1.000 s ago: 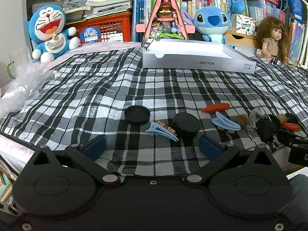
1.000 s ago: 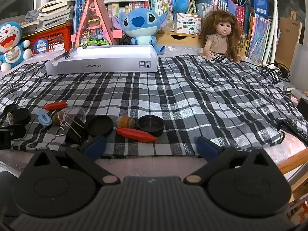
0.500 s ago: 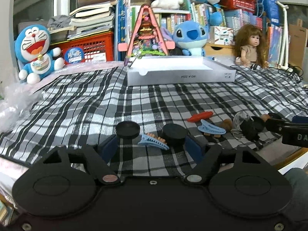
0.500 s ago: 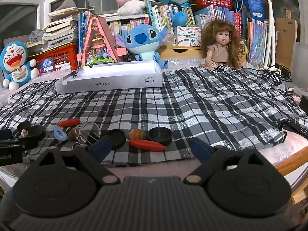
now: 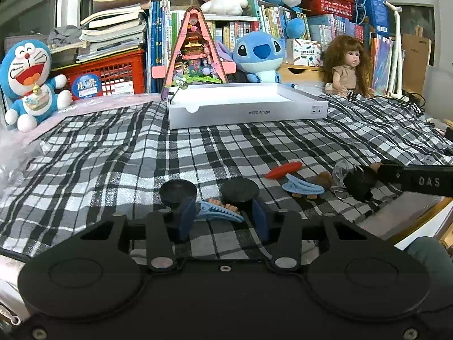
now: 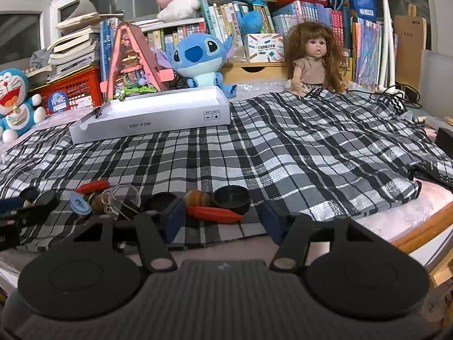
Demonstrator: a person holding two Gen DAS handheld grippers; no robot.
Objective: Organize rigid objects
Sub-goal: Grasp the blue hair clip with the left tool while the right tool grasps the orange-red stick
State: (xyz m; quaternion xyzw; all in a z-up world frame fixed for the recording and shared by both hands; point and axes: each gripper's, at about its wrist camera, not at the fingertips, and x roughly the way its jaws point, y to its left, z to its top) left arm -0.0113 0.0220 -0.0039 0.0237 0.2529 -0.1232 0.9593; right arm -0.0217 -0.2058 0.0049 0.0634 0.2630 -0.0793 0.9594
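Left wrist view: left hand-held gripper [image 5: 223,221], jaws just narrowing, brackets a blue clip [image 5: 220,212] without pressing it. Right hand-held gripper [image 6: 223,221], also closing, frames a red carrot [image 6: 216,214]; white box [image 6: 153,117] at 12 o'clock.

The left tongs [image 5: 223,222] are matte black plastic: two broad round housings with shallow circular recesses, joined by a flat body with small screws along its lower edge. Two black linkage arms with silver rivets run forward to dark blue pads [image 5: 187,217]. The right tongs [image 6: 220,221] have the same black housings, riveted arms and blue pads [image 6: 174,219], but a ribbed grey centre plate. Seen from the left wrist, their black side carries white letters "DAS".
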